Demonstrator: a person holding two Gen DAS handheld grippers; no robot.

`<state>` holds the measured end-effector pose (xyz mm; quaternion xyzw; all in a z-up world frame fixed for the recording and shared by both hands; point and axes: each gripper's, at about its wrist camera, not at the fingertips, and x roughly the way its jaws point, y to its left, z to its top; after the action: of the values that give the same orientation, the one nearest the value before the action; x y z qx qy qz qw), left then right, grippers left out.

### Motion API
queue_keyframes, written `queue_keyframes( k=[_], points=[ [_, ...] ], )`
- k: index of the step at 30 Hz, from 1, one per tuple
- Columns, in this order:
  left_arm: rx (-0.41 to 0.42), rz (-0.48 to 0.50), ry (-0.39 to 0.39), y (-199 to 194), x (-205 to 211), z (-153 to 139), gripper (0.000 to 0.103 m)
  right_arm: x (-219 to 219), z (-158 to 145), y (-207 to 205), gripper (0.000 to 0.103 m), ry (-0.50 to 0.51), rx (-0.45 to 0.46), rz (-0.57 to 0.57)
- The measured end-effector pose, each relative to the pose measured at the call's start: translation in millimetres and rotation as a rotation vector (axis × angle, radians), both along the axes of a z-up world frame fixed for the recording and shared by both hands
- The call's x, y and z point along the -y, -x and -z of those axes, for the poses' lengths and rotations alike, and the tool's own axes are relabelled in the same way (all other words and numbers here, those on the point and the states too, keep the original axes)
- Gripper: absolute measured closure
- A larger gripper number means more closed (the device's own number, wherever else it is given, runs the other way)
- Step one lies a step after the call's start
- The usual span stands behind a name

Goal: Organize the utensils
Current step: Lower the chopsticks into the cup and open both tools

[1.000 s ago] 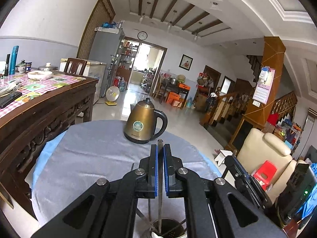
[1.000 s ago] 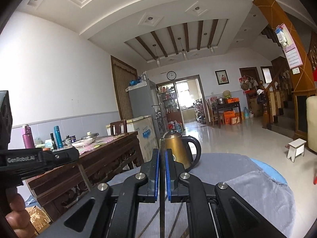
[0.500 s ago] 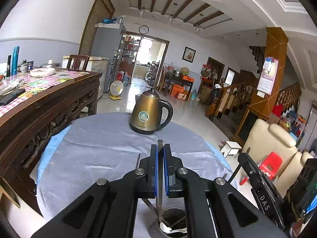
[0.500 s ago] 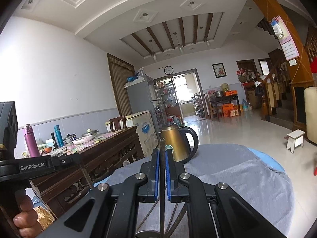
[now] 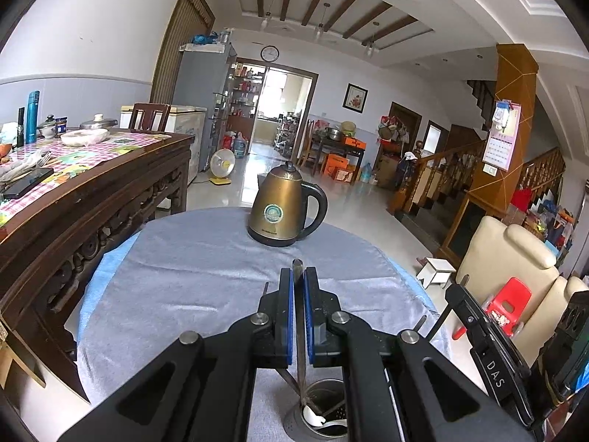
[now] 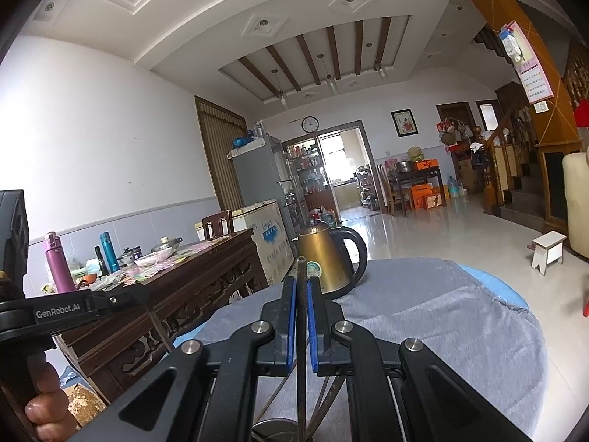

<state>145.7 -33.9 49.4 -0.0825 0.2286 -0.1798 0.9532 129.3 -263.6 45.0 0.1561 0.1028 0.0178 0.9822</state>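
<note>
left gripper [image 5: 299, 276] clamped on 1 chopstick [image 5: 300, 335] above metal holder [image 5: 324, 410]; right gripper [image 6: 301, 287] clamped on another chopstick [image 6: 302, 331].

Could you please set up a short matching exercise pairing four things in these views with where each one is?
Things:
1. bronze electric kettle with a black handle
2. white spoon
3. thin dark utensil
4. blue insulated bottle

Places:
A. clamped upright in the left tongs
B. lying inside the round metal utensil holder
C. standing on the far side of the grey tablecloth
D. at the back of the dark carved wooden table

Pairs: 1-C, 2-B, 3-A, 4-D
</note>
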Motion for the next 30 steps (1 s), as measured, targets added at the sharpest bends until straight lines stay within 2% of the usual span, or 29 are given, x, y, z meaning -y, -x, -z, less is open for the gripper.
queue_keyframes(
  k=[18, 30],
  points=[
    [-0.026, 0.000, 0.020, 6.6, -8.6, 3.8, 0.097, -6.8, 5.8, 5.4, 0.096, -0.005, -0.028, -0.014],
    [-0.071, 0.026, 0.032, 10.4, -8.2, 19.6, 0.097, -8.8, 19.4, 11.7, 0.096, -0.023, -0.075, -0.028]
  ],
)
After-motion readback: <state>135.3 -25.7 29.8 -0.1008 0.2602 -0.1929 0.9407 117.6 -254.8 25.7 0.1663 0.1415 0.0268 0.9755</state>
